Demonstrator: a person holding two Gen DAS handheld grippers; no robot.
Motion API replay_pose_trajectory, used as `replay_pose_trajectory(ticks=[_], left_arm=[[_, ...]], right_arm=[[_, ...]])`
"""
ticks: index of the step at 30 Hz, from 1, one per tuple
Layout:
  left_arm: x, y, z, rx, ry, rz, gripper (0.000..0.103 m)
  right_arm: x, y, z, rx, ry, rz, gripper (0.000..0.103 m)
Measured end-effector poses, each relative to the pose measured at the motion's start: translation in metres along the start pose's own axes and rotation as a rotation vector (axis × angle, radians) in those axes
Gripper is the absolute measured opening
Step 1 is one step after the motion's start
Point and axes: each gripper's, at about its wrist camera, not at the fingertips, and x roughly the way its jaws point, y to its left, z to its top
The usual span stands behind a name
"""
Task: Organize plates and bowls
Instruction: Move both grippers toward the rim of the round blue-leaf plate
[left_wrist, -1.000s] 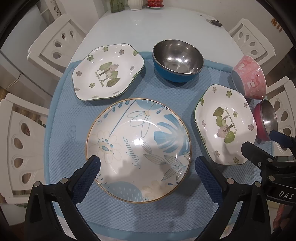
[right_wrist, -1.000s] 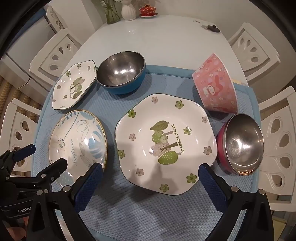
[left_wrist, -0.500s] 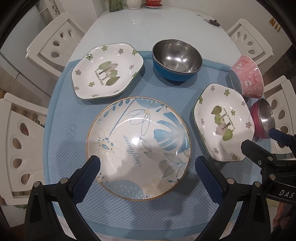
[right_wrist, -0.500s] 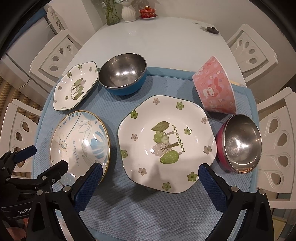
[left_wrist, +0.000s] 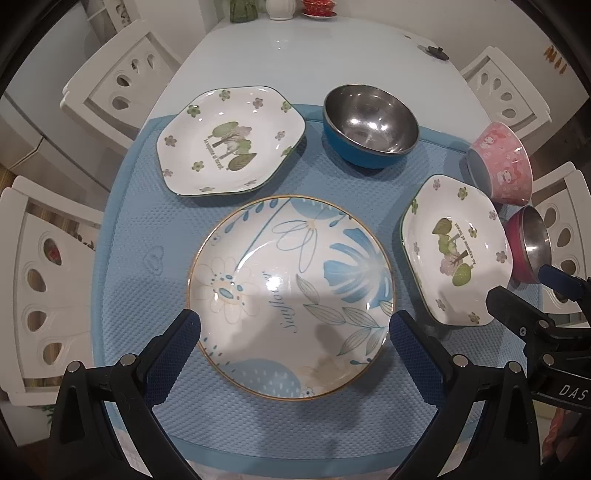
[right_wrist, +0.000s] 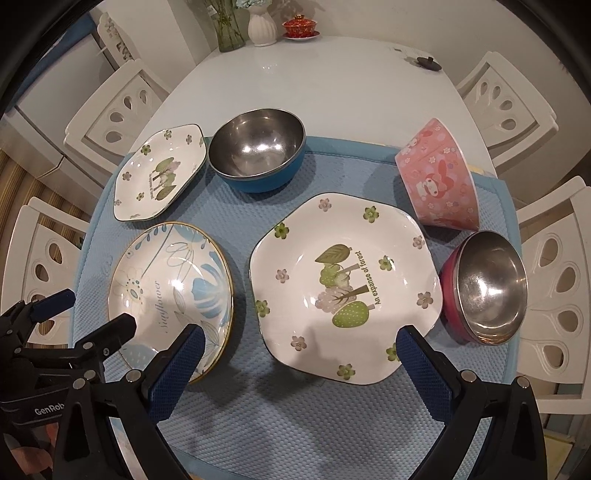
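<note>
Both sets of jaws are standing wide apart and gripping nothing. I am holding the left gripper (left_wrist: 294, 328) above the near edge of the round blue-flowered plate (left_wrist: 291, 295), its pads sitting to either side of the plate's near rim without touching it. I am keeping the right gripper (right_wrist: 301, 345) over the near edge of the bigger hexagonal plate (right_wrist: 345, 286), again with a pad on each side and clear of it.

Everything is sitting on a blue textured mat (right_wrist: 288, 417) spread over the near part of a white table (right_wrist: 332, 81). At the far left of the mat a smaller hexagonal plate (left_wrist: 231, 142) is lying flat, and just right of it a blue steel-lined bowl (left_wrist: 370, 123) is standing upright. At the far right a pink cartoon bowl (right_wrist: 437, 181) is lying tipped on its side, and nearer, just right of the bigger hexagonal plate, a red steel-lined bowl (right_wrist: 485, 288) is leaning with its mouth tilted toward me. White chairs (right_wrist: 546, 291) are ringing the table.
</note>
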Motion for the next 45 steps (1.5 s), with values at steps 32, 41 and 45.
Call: replay_pose_trajectory(ticks=[32, 41, 45], left_arm=[[0.003, 0.012, 0.0, 0.004, 0.007, -0.007, 0.102], [0.006, 0.022, 0.002, 0.008, 0.006, -0.013, 0.102], [0.005, 0.026, 0.002, 0.01, 0.005, -0.016, 0.102]], right_arm=[[0.003, 0.014, -0.002, 0.018, 0.016, 0.019, 0.103], [0.004, 0.025, 0.0, 0.014, 0.02, 0.013, 0.103], [0.004, 0.029, 0.001, 0.013, 0.022, 0.011, 0.103]])
